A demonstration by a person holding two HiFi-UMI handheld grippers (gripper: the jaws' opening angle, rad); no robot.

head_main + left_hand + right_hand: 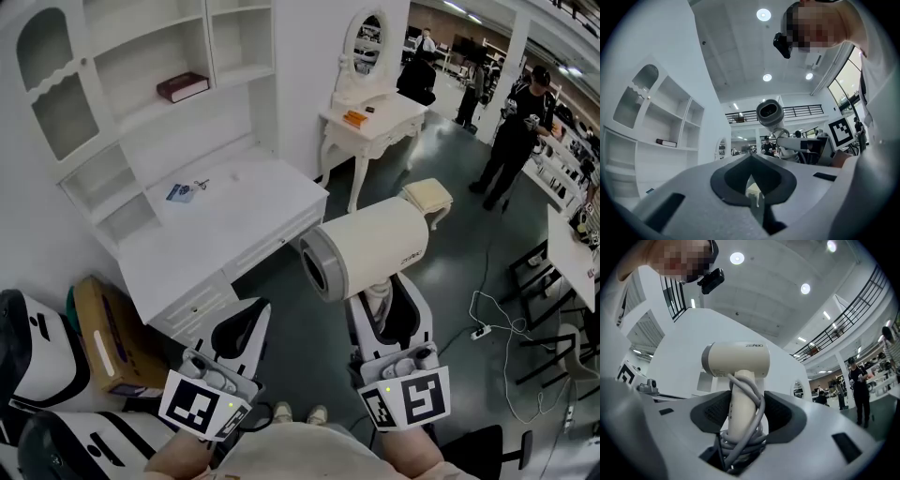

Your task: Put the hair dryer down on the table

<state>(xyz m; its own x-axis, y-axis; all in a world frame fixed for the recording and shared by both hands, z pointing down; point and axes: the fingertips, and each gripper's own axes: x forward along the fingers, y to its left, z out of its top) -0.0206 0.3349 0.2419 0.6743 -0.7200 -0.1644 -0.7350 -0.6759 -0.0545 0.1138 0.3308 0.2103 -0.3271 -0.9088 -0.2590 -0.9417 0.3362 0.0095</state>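
A: Right tongs [388, 302] sit clamped on the hair dryer [370, 248] by its handle [739, 404], cord [757, 420] wound round. It hangs in the air, right of the white surface [234, 220].
B: And the left tongs [246, 323]?
A: Together, empty, alongside; both tilted slightly upward.
B: Best carried over the surface, lowered gently until the barrel [738, 359] rests, then released.
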